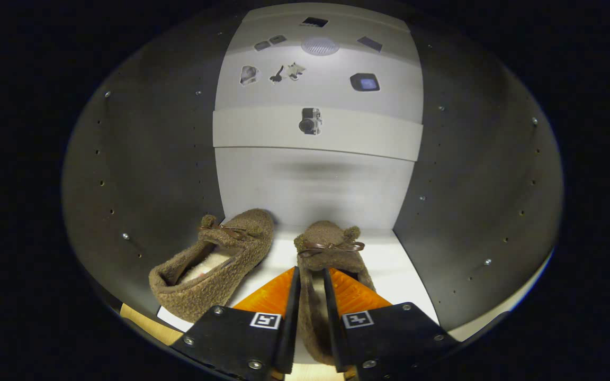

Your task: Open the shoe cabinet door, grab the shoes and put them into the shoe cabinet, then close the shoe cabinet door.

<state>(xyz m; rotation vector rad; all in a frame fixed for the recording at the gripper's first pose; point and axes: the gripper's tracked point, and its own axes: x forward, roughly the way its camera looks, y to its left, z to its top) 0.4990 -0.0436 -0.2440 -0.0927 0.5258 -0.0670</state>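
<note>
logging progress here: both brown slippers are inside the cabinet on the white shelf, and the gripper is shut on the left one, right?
Not quite. The gripper view shows the gripper shut on the right slipper, its fingers pressing that slipper's side wall between them. The left slipper lies free beside it. Both are inside the cabinet on the white shelf.

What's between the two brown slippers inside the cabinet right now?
Bare white shelf floor in the gripper view; the left slipper lies apart from the right slipper, which the gripper fingers squeeze.
</note>
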